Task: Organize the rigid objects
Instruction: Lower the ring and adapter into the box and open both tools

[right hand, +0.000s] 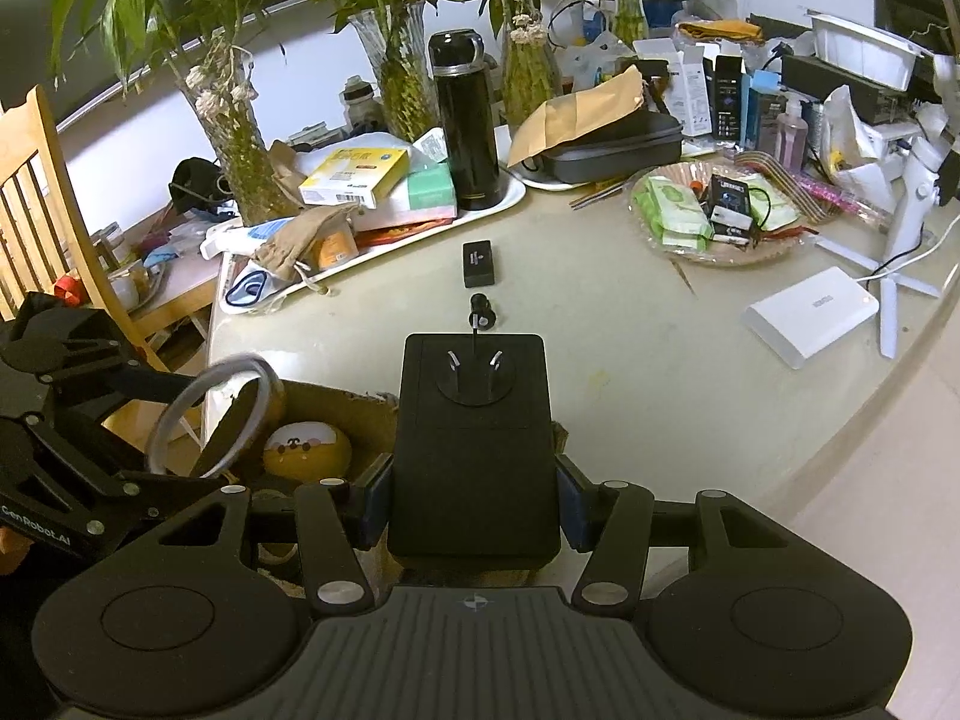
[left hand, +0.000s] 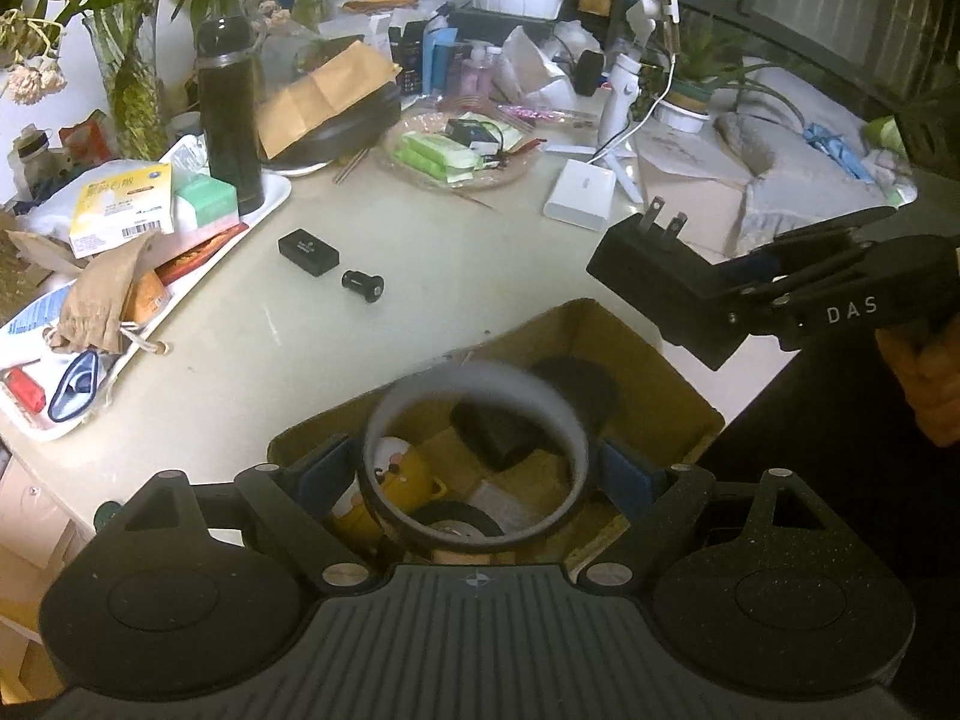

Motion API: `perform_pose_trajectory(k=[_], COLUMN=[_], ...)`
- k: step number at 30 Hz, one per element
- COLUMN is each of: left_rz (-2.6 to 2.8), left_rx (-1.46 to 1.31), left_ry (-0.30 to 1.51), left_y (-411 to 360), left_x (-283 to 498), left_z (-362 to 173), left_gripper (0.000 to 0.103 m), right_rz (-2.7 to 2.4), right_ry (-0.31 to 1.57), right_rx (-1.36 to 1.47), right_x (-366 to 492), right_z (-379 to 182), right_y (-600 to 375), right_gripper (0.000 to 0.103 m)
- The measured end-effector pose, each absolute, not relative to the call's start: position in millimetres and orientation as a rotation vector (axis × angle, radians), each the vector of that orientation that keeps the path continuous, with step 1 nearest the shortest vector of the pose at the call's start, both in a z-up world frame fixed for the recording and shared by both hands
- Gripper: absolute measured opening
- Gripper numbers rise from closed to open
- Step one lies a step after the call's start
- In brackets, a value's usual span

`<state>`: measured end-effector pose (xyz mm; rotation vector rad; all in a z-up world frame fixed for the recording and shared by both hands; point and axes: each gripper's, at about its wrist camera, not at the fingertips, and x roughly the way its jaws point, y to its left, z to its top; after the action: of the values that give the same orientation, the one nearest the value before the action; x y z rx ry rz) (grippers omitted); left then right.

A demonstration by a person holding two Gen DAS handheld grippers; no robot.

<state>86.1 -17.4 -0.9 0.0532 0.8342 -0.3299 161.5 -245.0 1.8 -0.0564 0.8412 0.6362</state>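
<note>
My left gripper [left hand: 477, 471] is shut on a grey tape ring [left hand: 474, 456] and holds it over an open cardboard box [left hand: 660, 384] at the table's near edge. The box holds a yellow plush toy [left hand: 399, 483], a black tape roll [left hand: 456, 525] and dark items. My right gripper [right hand: 474, 492] is shut on a black plug adapter [right hand: 474, 444], prongs forward; it also shows in the left wrist view [left hand: 660, 282], just right of the box. A small black box [left hand: 308, 250] and a black car charger [left hand: 362, 286] lie on the table beyond.
A white tray [left hand: 264, 204] on the left carries a black flask [left hand: 228, 114], boxes and a paper pouch. A glass dish [left hand: 456, 156] of green packets, a white power bank [left hand: 580, 195] and a white tripod [left hand: 621, 108] stand further back. A wooden chair [right hand: 42, 192] stands left.
</note>
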Motion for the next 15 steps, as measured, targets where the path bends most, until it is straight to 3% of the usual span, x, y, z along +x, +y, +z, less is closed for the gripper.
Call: perform_pose_trajectory(k=[15], left_rz=[-0.26], left_rx=[0.07], left_ry=[0.803], left_y=[-10], left_x=[68], left_z=[1], left_gripper=[0.089], right_rz=[0.653], right_ry=[0.867], right_rx=[-0.053], right_x=[154], right_z=[-5], right_y=[-240], right_gripper=[0.057])
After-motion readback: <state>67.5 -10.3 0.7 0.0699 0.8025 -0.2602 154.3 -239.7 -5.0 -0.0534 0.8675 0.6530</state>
